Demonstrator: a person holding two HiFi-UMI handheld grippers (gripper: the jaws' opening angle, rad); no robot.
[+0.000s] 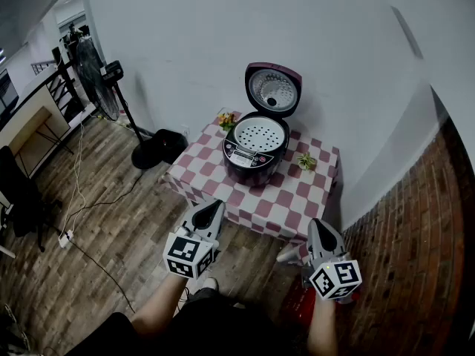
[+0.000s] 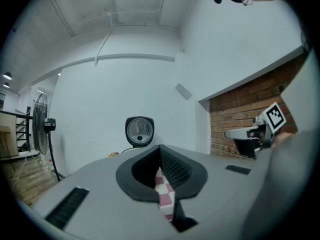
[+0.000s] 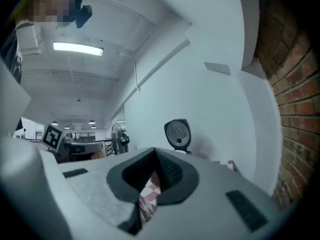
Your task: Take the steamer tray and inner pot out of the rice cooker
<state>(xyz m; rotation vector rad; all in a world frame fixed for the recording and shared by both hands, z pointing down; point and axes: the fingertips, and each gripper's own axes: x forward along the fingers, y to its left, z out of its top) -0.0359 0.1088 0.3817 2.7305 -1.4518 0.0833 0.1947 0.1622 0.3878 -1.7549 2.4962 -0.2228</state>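
Checkered table against wall; rice cooker on it, lid up, steamer tray seated in top. Forearms reach level toward table, stopping short; left gripper, right gripper jaws closed, empty

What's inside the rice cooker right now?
A white perforated steamer tray fills the mouth of the open rice cooker. Whatever lies beneath the tray is covered and cannot be seen.

Two grippers: left gripper, right gripper. Ahead of both: one checked table, one rice cooker, one steamer tray, and two small plants, a flowering plant and a green plant. Far left of the left gripper: one pedestal fan.
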